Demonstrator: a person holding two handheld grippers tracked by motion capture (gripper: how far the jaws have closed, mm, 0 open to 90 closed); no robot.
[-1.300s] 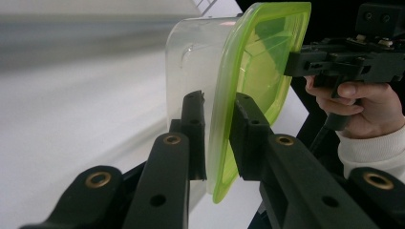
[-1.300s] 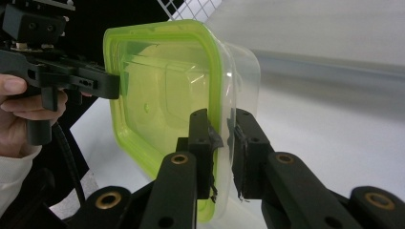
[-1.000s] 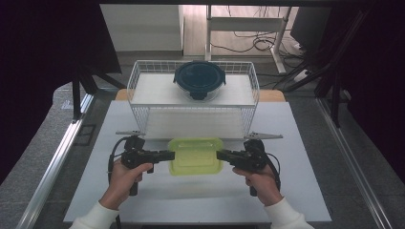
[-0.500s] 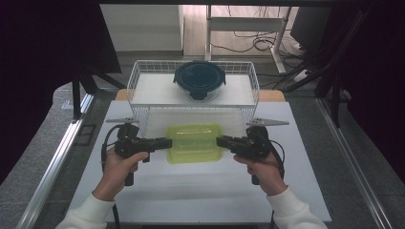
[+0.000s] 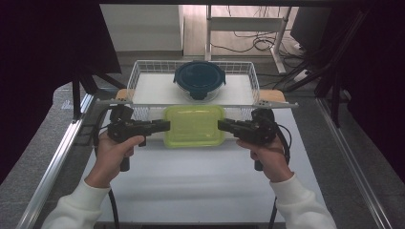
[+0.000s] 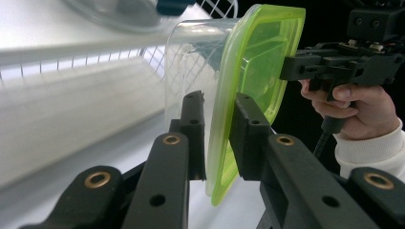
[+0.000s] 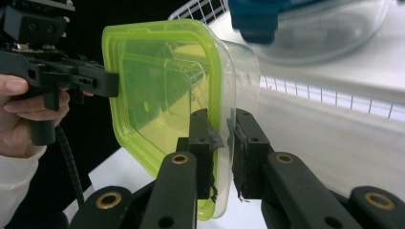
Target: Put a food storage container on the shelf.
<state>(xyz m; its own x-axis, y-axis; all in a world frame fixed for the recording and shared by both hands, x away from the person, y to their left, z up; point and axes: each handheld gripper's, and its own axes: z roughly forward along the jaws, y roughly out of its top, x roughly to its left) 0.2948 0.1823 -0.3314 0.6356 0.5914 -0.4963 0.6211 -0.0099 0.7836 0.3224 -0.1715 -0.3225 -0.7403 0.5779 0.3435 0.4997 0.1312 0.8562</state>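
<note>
White table (image 5: pixel 191 186), bare at front. Wire basket (image 5: pixel 138 76) at the far edge, holding a round container with blue lid (image 5: pixel 199 78). Green-lidded clear box (image 5: pixel 194 125), raised level just before the basket, likely bound for it. Left gripper (image 5: pixel 165 126) and right gripper (image 5: pixel 222 125): jaws nearly closed, each pinching an opposite lid rim for balance.

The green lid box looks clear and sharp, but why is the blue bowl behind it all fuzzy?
In both gripper views the blue-lidded bowl sits far off, out of focus; the green-lidded box is close and sharp. In the high view the bowl looks crisp.
</note>
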